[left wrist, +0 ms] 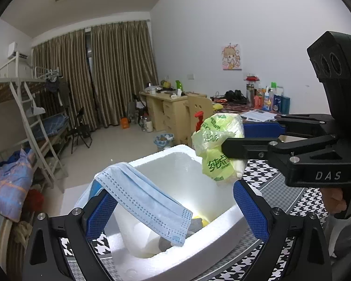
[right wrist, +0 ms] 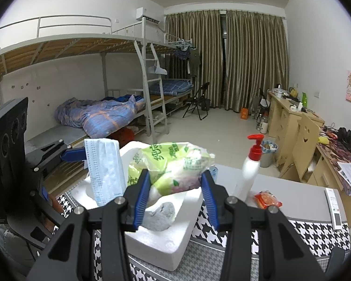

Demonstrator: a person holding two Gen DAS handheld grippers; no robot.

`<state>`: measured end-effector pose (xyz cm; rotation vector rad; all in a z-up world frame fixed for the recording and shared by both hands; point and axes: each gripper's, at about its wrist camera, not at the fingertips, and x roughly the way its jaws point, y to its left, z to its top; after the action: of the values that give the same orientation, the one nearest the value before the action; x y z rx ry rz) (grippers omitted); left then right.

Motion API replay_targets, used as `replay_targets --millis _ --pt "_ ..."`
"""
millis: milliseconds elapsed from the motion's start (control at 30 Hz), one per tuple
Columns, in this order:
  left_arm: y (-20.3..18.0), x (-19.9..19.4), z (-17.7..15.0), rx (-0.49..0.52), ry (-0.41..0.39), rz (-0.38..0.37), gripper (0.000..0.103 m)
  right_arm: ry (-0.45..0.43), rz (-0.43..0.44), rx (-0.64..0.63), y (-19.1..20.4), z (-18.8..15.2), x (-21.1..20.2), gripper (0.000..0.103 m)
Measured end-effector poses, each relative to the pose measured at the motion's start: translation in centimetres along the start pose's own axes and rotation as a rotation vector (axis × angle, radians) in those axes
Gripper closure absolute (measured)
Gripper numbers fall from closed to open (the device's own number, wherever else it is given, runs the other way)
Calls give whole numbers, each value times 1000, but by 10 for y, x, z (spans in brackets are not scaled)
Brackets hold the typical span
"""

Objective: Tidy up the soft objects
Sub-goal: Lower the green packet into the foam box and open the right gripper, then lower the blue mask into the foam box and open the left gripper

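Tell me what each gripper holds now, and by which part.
The right gripper holds the green tissue pack by its two sides, above the foam box. The left gripper carries the blue face mask, draped over one finger; its jaws stand open.

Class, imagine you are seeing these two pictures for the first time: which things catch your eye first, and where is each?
A green tissue pack is clamped in the right gripper above the white foam box. A blue face mask hangs draped over one finger of the left gripper, over the same box.
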<state>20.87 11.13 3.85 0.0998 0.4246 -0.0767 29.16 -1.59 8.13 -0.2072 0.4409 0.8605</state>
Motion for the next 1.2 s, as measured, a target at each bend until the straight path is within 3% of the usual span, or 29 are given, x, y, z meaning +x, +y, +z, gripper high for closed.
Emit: replay_targets --millis 367,500,667,800,1000,1200 --pt "-3 2 -2 6 12 -3 6 45 29 -15 3 3 19 54" --pt "-3 3 -3 2 16 -4 6 59 50 -27 6 4 25 41" --pt "-1 3 -5 4 19 -9 6 75 47 -48 8 4 31 39" --pt "-1 3 -7 10 20 -15 6 78 54 -50 7 5 33 27" --pt "-2 4 -11 13 29 -20 6 77 66 -74 10 7 35 26" --pt "-7 -2 -13 44 11 -55 6 91 138 -98 17 11 42 26"
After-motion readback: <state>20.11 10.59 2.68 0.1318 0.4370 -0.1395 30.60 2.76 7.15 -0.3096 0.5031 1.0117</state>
